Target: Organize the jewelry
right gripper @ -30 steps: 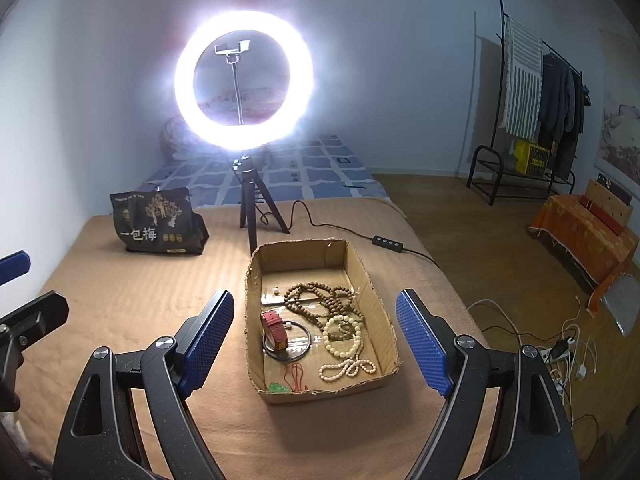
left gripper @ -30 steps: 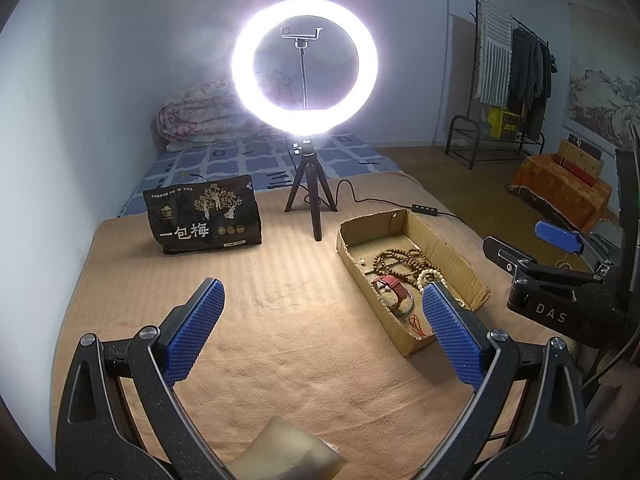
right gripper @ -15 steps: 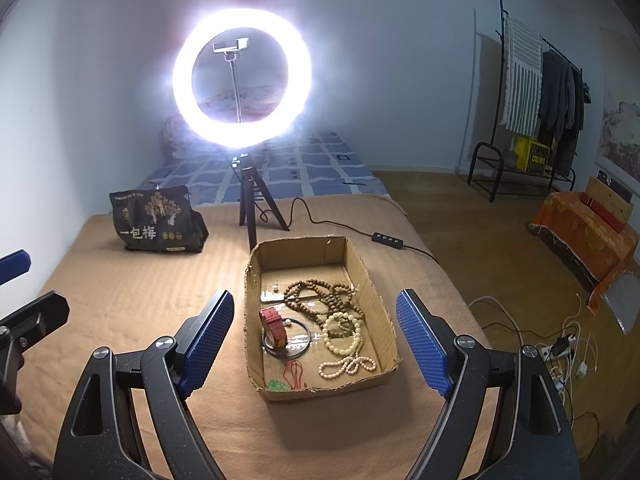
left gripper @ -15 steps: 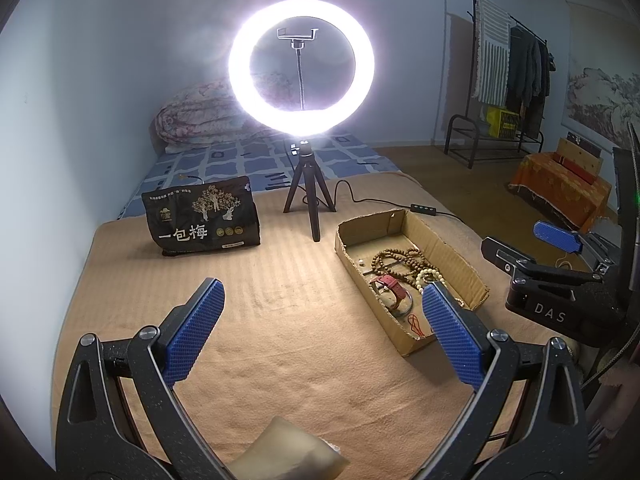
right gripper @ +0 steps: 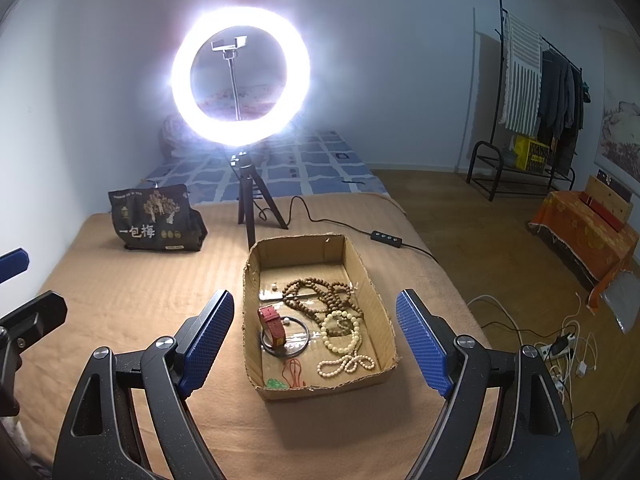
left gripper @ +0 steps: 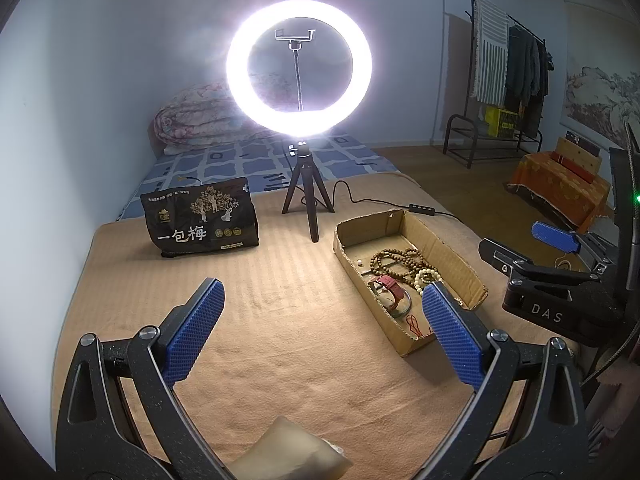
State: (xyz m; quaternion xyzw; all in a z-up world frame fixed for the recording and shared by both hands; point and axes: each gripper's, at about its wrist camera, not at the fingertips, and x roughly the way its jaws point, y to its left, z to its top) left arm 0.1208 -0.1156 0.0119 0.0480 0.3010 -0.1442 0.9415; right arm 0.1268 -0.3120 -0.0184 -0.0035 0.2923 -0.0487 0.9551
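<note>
An open cardboard box (right gripper: 372, 280) sits on the tan blanket and also shows in the left wrist view (left gripper: 440, 248). It holds brown bead strands (right gripper: 320, 294), cream bead strands (right gripper: 344, 340), a red-strap watch (right gripper: 274, 326), a dark bangle (right gripper: 298, 340) and a red cord with a green pendant (right gripper: 280, 382). My right gripper (right gripper: 316, 344) is open and empty, hovering just before the box. My left gripper (left gripper: 320, 330) is open and empty, left of the box. The right gripper also shows in the left wrist view (left gripper: 556, 268).
A lit ring light on a tripod (left gripper: 306, 208) stands behind the box, its cable and switch (right gripper: 386, 238) trailing right. A black snack bag (left gripper: 202, 222) stands at the back left. A pale cushion (left gripper: 288, 456) lies under my left gripper. The bed edge drops to the floor on the right.
Both views have shifted slightly; the box sits a touch nearer to my right gripper. Both grippers stay open and empty.
</note>
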